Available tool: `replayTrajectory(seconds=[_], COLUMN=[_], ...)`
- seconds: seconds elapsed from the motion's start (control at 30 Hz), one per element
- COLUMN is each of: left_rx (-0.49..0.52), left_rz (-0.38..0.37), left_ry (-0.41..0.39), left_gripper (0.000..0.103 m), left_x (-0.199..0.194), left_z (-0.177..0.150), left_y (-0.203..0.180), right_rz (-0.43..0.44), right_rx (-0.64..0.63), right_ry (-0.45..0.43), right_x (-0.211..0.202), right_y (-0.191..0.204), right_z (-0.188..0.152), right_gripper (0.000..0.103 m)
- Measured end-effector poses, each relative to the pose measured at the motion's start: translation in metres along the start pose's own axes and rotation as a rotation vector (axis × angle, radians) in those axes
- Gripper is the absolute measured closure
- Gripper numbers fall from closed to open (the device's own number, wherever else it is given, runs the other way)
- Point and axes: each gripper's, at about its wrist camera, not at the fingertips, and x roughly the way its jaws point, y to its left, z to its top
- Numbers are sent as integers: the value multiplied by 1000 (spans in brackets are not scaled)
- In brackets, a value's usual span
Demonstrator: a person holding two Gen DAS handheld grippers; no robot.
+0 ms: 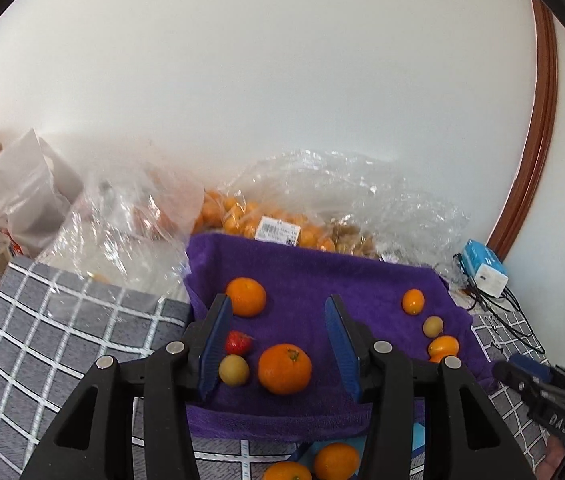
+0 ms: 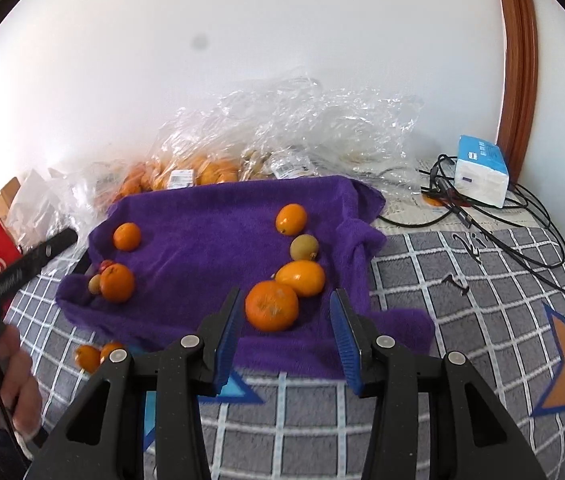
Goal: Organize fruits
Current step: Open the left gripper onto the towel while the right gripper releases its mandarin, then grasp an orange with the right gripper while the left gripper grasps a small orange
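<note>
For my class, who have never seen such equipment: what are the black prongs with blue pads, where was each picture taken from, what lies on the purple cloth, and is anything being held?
A person holds a hand-operated gripper in each hand, each with its own camera looking along its fingers. One picture shows the left gripper, the other the right gripper. On the purple towel lie oranges, including one before the right gripper, a strawberry and small yellowish fruits. Both grippers are open, holding nothing.
</note>
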Motion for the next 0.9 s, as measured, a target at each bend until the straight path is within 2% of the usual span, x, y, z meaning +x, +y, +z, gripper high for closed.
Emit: replayTrajectory(seconds=[0.17,0.33,0.5,0.67,0.8,0.9], left_rx=[10,29,25,0,-24,-50], left_rz=[26,59,107,140,152,141], left_ry=[29,85,162,216,232,237], left_gripper=[57,57,57,57,57,57], left_x=[-18,-34,-38,-40,-43,-41], left_z=[2,-20,-49,-67,-78,-85], left_y=[9,29,54,79,93,102], right_rz=[-15,11,93,164,222,228], right_rx=[-42,-43,-48,-98,-102,-117], right_ry=[15,41,98,104,128,161], right_x=[-6,-2,6,7,17,31], right_y=[15,25,42,72,92,107], right_z=[-13,-27,-40,-40,-37,-38], right_gripper=[59,59,59,59,59,59])
